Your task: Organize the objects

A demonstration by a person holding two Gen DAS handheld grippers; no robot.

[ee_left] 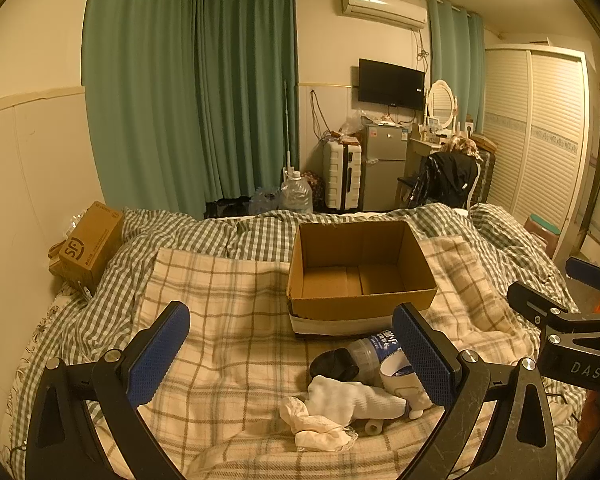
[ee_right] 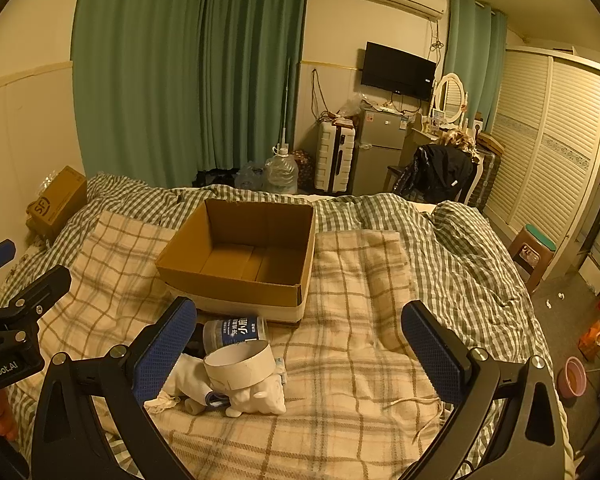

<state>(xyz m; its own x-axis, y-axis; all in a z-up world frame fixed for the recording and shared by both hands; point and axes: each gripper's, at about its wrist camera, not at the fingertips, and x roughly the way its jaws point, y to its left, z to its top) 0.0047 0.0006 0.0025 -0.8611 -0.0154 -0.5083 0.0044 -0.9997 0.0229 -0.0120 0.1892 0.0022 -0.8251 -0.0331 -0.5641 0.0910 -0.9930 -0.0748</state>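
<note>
Here a plaid blanket (ee_right: 340, 360) covers the bed beneath green curtains (ee_right: 188, 60).

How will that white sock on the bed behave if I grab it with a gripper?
The white sock looks soft and crumpled, so it will probably flop and drape rather than hold its shape. It seems light. It lies against the cream cloth and white figurine, so lifting it may drag or nudge them.
</note>
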